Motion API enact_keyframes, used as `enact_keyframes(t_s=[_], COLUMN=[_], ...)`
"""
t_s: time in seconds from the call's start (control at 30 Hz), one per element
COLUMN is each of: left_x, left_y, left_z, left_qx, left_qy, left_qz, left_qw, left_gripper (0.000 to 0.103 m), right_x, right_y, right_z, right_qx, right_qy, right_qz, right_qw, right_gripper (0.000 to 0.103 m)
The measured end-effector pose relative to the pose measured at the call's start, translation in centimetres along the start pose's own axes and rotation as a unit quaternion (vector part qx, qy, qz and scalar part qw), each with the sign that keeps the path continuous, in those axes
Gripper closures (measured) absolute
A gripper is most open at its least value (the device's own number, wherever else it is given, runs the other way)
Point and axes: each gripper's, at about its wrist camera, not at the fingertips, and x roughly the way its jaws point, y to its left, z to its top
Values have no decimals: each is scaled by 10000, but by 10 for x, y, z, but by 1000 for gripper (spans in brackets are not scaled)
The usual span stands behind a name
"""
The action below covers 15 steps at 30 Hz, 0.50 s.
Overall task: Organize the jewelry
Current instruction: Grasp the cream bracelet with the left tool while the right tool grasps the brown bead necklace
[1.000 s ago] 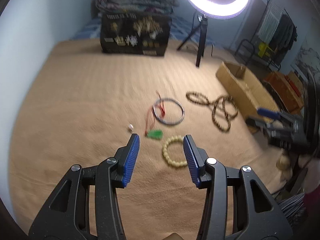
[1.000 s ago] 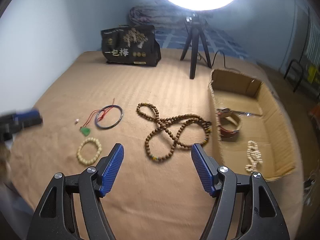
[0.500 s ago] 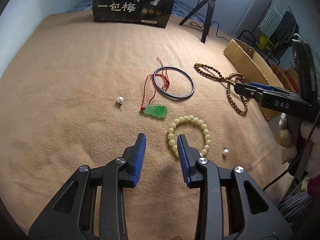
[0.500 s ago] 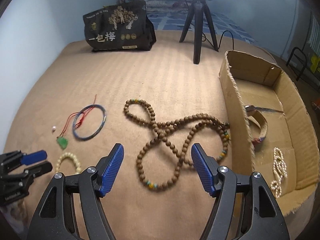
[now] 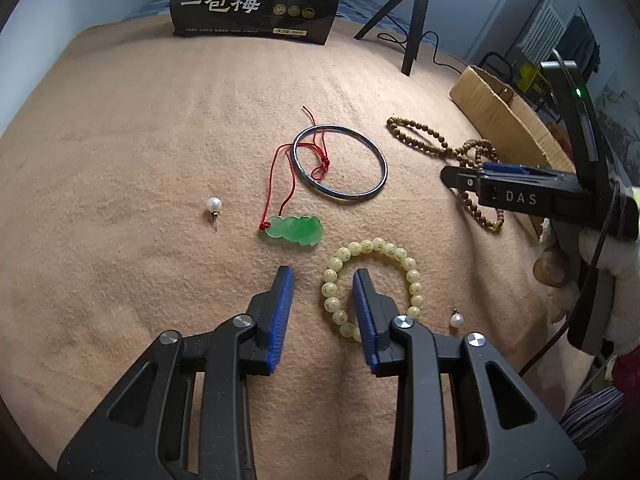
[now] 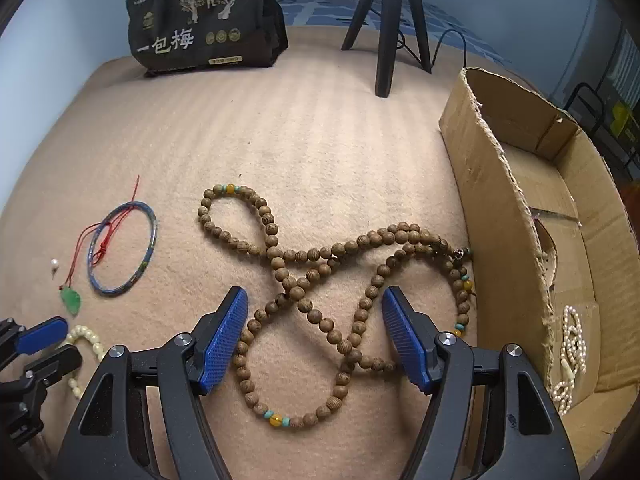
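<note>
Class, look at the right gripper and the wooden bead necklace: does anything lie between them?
Nothing visible does. The right gripper, open, hangs directly over the wooden bead necklace, whose loops show on bare blanket between its fingers.

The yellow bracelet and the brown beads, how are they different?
The yellow bracelet is a small pale ring; the brown beads are a long dark strand, looped and crossing over itself. The left gripper straddles the bracelet's side; the right gripper hovers over the brown beads. Both lie on the blanket.
</note>
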Motion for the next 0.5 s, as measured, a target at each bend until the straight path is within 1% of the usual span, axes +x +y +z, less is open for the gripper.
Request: enact_keyframes(t_s=[0.07,0.13,0.2,0.23,0.3,0.33,0.37,0.4,0.5], left_x=[1,3,3,3,3,3,3,3,1], left_y=[-4,-6,-8,-8,-8,-8,-8,-8,-8], left_z=[-1,-2,-4,-5,-6,-6,-6,-6,-7], left_qx=[110,190,227,232,229,224,226,230,208], left_qy=[-16,-56,-103,-131,-165,-184,-198,-214,-234], left_qz=[153,267,356,386,418,431,444,457,484], left_qw=[9998,9994,9991,9989,9987,9987,9986,9985,9983], left_gripper=[77,83,89,92,96,96,96,96,97], right_x=[0,2,1,1,1,0,0,0,-1], right_y=[0,1,0,0,-1,-2,-2,-2,-1], right_z=[1,2,1,1,1,1,1,1,-1], right_qx=[-9,-27,-22,-11,12,17,8,-23,-97], right_qy=[5,-5,-36,-50,-66,-75,-81,-90,-111], right_qz=[2,31,157,208,336,379,406,430,476], right_qw=[10000,10000,9999,9998,9994,9993,9991,9990,9988], right_gripper=[33,36,46,50,68,72,80,84,92])
